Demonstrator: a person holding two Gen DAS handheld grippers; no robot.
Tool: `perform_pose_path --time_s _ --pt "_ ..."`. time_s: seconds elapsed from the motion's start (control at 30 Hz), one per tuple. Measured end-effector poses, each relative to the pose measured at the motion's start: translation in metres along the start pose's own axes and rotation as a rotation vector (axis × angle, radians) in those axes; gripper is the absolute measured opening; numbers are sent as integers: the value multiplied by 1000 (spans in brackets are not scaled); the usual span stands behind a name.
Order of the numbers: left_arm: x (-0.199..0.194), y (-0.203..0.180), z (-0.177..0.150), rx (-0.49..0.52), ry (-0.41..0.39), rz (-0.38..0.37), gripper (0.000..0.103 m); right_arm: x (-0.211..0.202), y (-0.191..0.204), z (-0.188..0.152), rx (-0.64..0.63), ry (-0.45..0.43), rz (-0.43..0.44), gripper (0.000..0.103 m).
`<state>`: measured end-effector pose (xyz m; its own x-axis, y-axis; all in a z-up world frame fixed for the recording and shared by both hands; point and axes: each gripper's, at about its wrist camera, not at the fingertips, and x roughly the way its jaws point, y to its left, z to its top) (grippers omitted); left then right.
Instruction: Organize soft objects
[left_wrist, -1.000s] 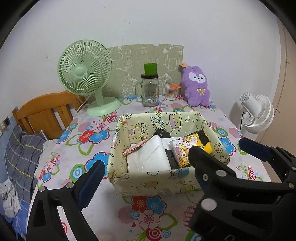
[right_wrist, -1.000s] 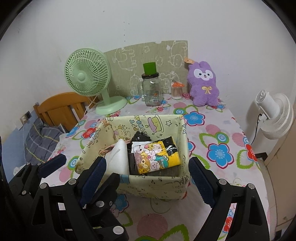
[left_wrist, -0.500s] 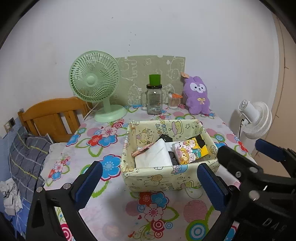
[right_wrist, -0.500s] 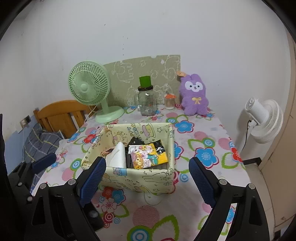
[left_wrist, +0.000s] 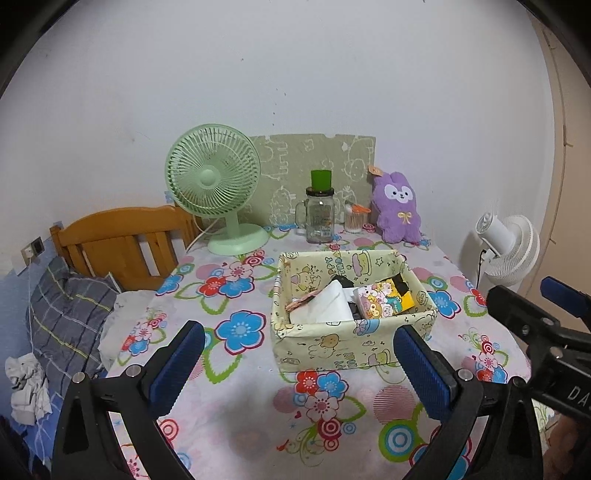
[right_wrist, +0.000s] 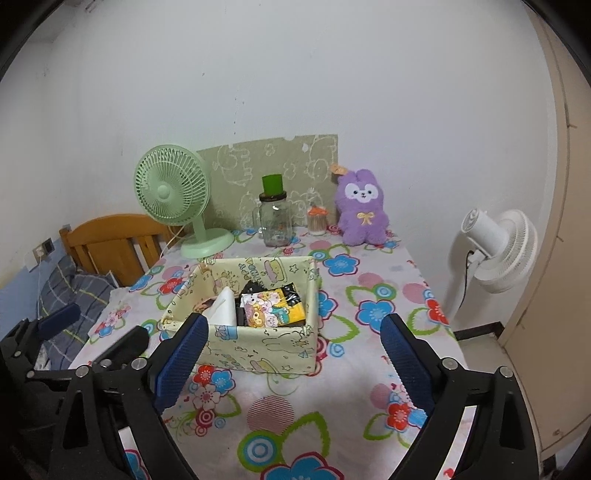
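Both hand-held grippers, left (left_wrist: 295, 354) and right (right_wrist: 291, 345), held released, empty. Pale yellow cartoon-print fabric basket (left_wrist: 332, 343) ahead between fingers, soft packets inside (sorting judged done).

Fabric box (left_wrist: 352, 343) mid-table (left_wrist: 243, 398); fan (left_wrist: 214, 184), jar (left_wrist: 320, 214), plush (left_wrist: 397, 208) behind it.
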<state>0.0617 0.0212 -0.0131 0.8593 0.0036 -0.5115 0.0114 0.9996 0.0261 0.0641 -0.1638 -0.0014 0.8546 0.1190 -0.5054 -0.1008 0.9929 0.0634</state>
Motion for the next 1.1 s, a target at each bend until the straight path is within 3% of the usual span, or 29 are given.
perform_pose_path --time_s 0.5,1.1 --pt "-45 8 -3 -17 -77 -7 103 -57 -6 -7 11 -97 -19 102" --pt "-54 13 -7 -36 -86 0 103 -62 -7 -14 25 -97 -23 102"
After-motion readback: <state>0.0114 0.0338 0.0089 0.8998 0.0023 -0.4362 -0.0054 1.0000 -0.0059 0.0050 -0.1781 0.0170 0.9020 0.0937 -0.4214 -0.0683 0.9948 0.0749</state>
